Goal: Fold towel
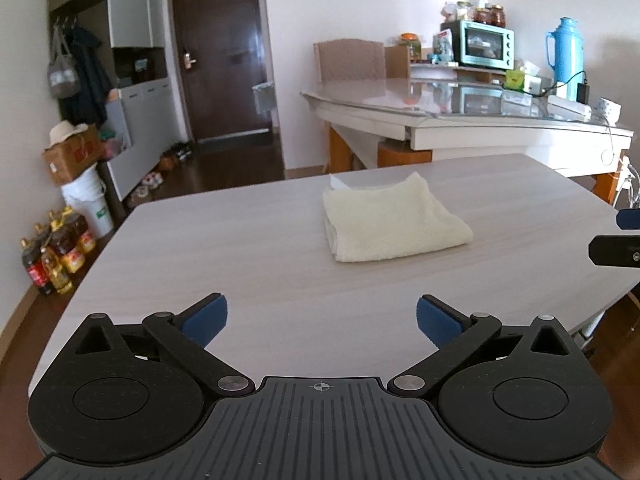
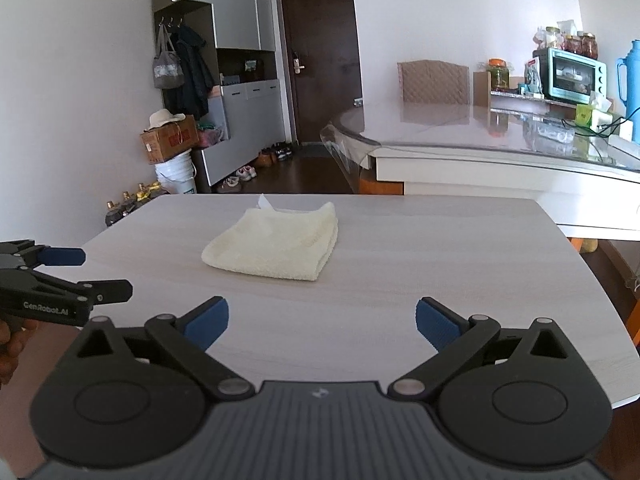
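Table (image 1: 200,248): folded towel (image 1: 394,222) at centre; left gripper (image 1: 322,316) and right gripper (image 2: 322,318) spread wide, empty, short of towel.

Cream towel (image 1: 394,222) folded into a thick square, lying flat mid-table w/ white tag at far edge.

Left claw (image 1: 322,318): jaws wide open, nothing between blue pads, tipped a bit down. Right claw (image 2: 322,320): same, wide open, empty, tipped a bit down. Both side by side, apart. Person's hand (image 2: 10,350) grips handle behind left claw.
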